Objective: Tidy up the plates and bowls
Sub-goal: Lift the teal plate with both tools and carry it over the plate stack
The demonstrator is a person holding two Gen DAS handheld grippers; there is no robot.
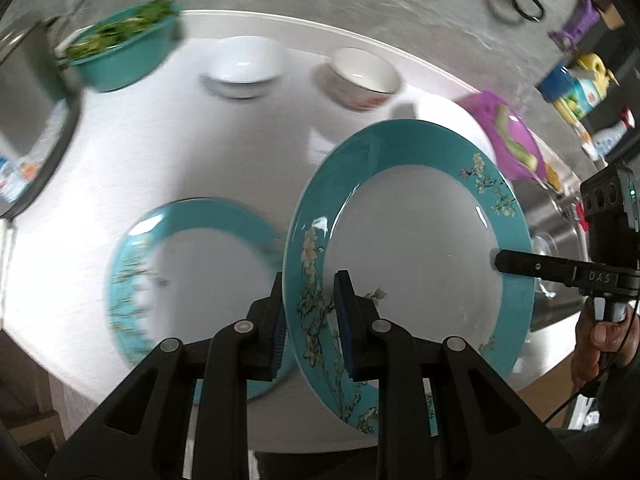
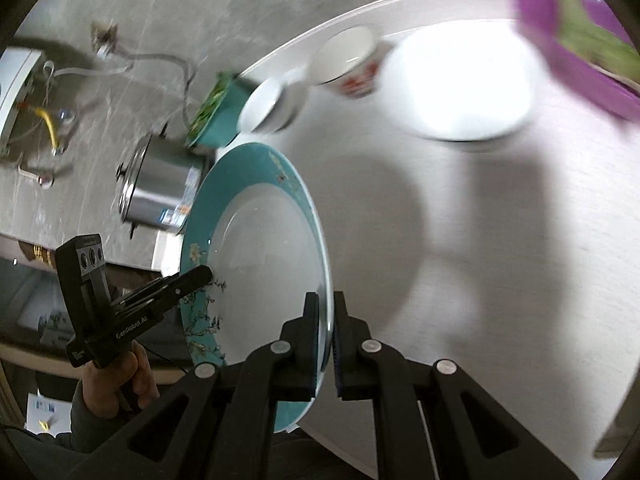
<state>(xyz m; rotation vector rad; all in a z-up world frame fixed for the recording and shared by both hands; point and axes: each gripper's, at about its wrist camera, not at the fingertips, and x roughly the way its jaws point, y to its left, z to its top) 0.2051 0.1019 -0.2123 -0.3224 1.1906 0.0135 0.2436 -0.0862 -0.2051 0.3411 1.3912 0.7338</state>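
Observation:
A teal-rimmed plate with a flower pattern is held tilted above the table, gripped on both sides. My left gripper is shut on its near rim. My right gripper is shut on the opposite rim, and its finger also shows in the left wrist view. A second matching teal plate lies flat on the white table, left of the held one. A white bowl, a red-patterned bowl and a white plate sit farther back.
A teal bowl of greens stands at the back left, a purple bowl with green pieces at the right. A steel pot stands beside the table's left end. The white table has a curved far edge.

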